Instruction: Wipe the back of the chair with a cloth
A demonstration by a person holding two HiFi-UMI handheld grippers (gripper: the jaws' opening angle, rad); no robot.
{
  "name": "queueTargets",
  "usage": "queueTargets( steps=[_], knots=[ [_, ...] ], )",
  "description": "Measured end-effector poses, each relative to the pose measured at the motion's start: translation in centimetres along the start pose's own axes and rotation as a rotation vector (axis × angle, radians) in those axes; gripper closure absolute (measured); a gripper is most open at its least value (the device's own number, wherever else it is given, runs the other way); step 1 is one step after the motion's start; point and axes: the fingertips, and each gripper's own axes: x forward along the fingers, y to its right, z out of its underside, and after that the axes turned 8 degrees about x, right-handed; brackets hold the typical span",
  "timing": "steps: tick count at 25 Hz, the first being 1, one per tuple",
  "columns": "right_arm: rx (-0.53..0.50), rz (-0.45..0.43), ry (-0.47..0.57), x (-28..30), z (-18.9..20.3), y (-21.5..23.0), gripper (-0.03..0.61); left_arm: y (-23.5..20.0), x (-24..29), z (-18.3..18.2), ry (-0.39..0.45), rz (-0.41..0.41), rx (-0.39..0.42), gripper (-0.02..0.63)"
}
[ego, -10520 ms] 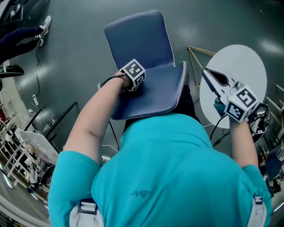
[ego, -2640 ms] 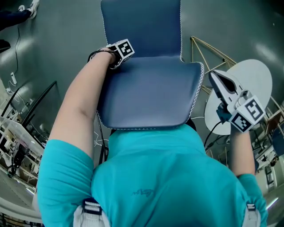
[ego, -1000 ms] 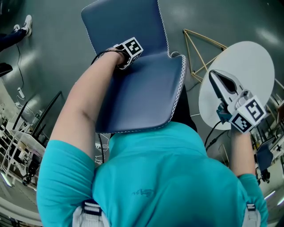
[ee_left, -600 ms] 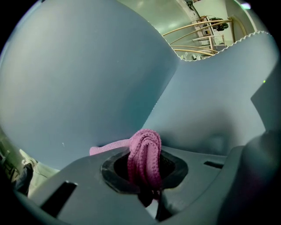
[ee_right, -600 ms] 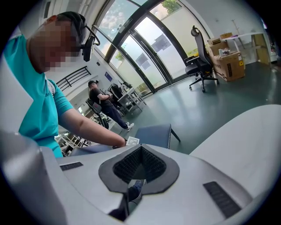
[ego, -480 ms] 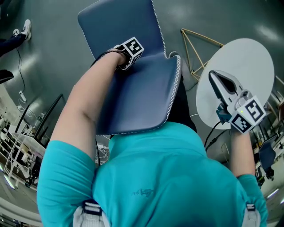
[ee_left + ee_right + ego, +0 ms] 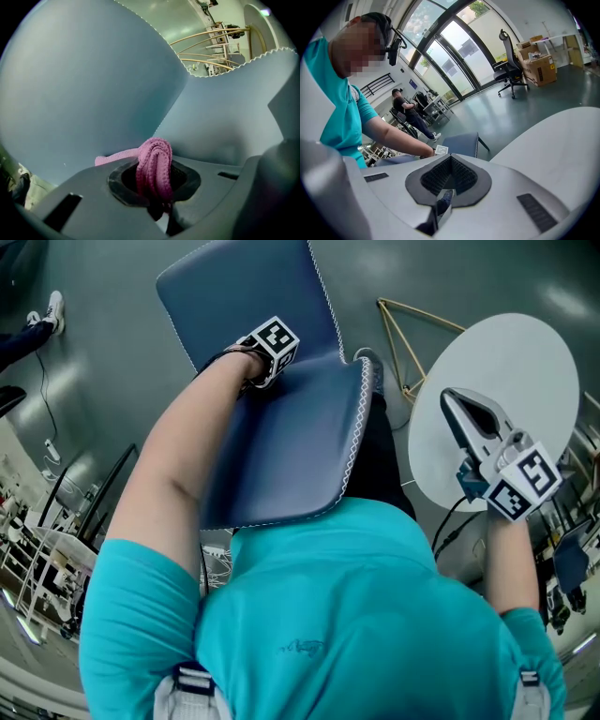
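the pink cloth [image 7: 154,165] is sitting bunched up in the left tongs [image 7: 155,190]. they're clamping down tight on it, with a folded wad poking out front and a flat tail trailing off to the left. it's hovering right by the crease where the two blue padded panels of the chair [image 7: 281,442] are meeting. honestly can't tell if the cloth is actually touching the upholstery, or which panel is the back and which is the seat.

from the head view none of that grip is showing. the marker cube [image 7: 273,339] and the wrist are covering both the jaws and the cloth. the person's teal shirt [image 7: 356,615] is hiding the near edge of the lower panel, and the chair's legs aren't showing at all.

the right tongs [image 7: 455,407] are hanging well off to the side, over the round white tabletop [image 7: 525,352]. they're closed up with nothing between the pads. a gold wire frame [image 7: 405,334] is peeking out between the chair and the tabletop, with its lower part going behind both. the stuff along the left edge of the head view is too small and cluttered to name.
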Motion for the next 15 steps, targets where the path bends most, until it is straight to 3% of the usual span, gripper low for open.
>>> queueTargets(
  steps=[8,15],
  knots=[
    [0.018,0.008,0.008,-0.8,0.2,1.0,0.586,2.8,-1.2,-5.6,0.084,0.055,0.015,0.555],
    [0.032,0.011,0.018,-1.3,0.2,1.5,0.586,2.9,-1.5,-5.8,0.087,0.064,-0.002,0.555]
  ],
)
